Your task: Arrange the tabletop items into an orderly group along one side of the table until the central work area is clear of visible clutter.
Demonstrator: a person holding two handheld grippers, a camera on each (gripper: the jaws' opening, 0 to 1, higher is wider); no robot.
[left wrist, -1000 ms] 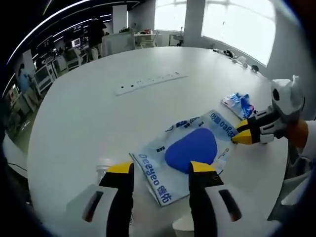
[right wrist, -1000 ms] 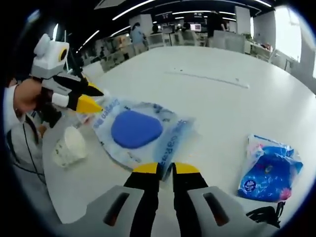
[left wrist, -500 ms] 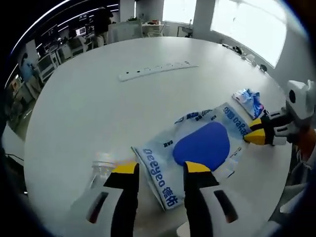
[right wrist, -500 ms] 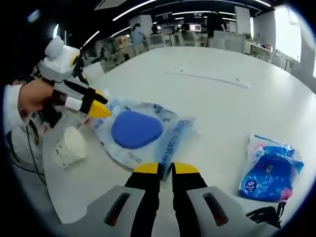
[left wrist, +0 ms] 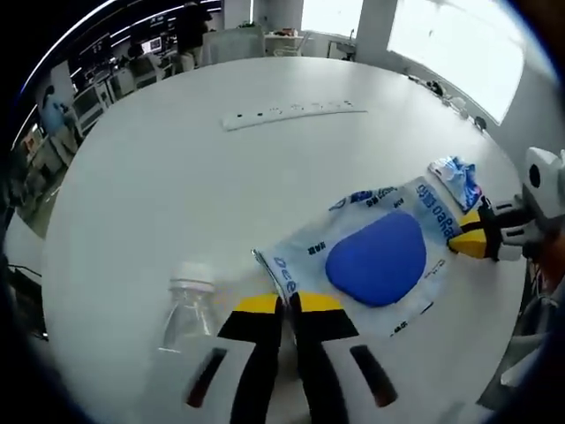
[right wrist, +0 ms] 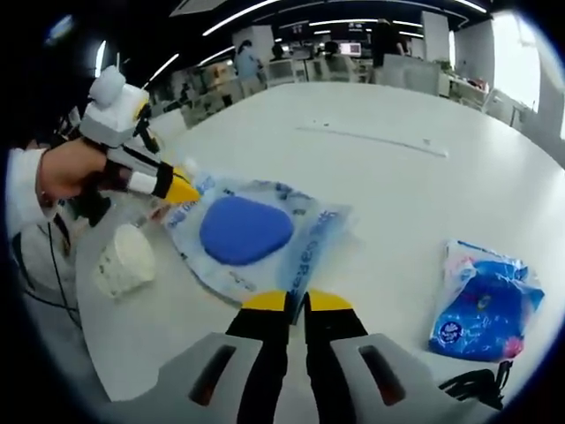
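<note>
You have both grippers pinched on opposite edges of the clear plastic package [left wrist: 366, 261] with blue print and a blue oval pad inside: the left gripper [left wrist: 281, 306] has its jaws brought together on the package's near corner at 6 o'clock in the left gripper view, and the right gripper [right wrist: 287, 302] does the same on the opposite edge at 6 o'clock in the right gripper view. The bag lies flat in the middle of the round white table [left wrist: 159, 177], so it is the main clutter left in the central area. Lift both ends together and keep them level, or the film will likely slip from one pair of jaws or fold over itself. Carry it low toward one rim, probably the side where the other items already sit. In the right gripper view the blue tissue pack [right wrist: 484, 305] lies at 3 o'clock and the crumpled paper cup [right wrist: 124, 260] at 9 o'clock, both near the table's edge. Watch the clear plastic bottle [left wrist: 185, 305] lying just beside your left jaws at 8 o'clock in the left gripper view; a sideways swing could roll it. The white power strip [left wrist: 291, 113] at 12 o'clock is well apart.
</note>
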